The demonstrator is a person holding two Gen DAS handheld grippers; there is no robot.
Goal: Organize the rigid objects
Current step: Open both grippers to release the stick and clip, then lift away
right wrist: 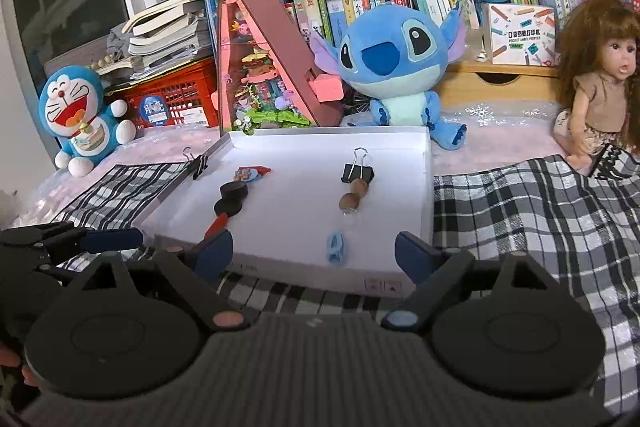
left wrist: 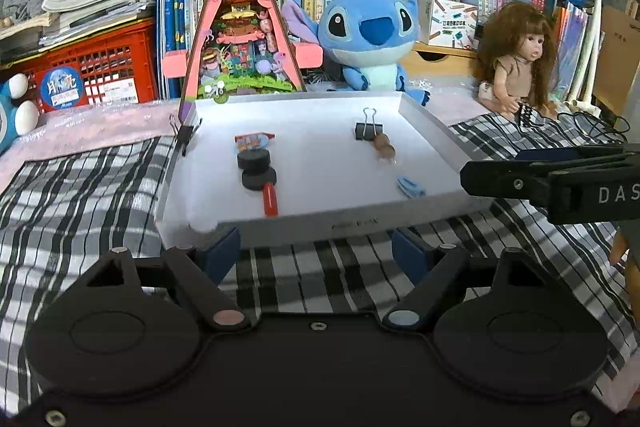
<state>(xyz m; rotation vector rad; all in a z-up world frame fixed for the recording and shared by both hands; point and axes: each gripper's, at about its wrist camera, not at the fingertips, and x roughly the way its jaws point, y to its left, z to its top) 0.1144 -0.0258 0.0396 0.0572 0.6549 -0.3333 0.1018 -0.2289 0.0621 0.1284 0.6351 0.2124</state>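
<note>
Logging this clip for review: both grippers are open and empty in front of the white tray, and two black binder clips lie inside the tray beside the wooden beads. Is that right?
Not quite. Only one black binder clip lies inside the white tray, beside the wooden beads; the other binder clip is clamped on the tray's left rim, as the right wrist view shows. The left gripper and right gripper are open and empty.

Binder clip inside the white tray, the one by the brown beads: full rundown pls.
The binder clip is black with silver wire handles, metal by its look. It lies in the far half of the white tray, one handle loop folded out toward the far wall. Its jaw end meets a short string of brown beads trailing toward the camera; whether it pinches them I cannot tell. Neither gripper touches it. A second black clip grips the tray's left wall.
</note>
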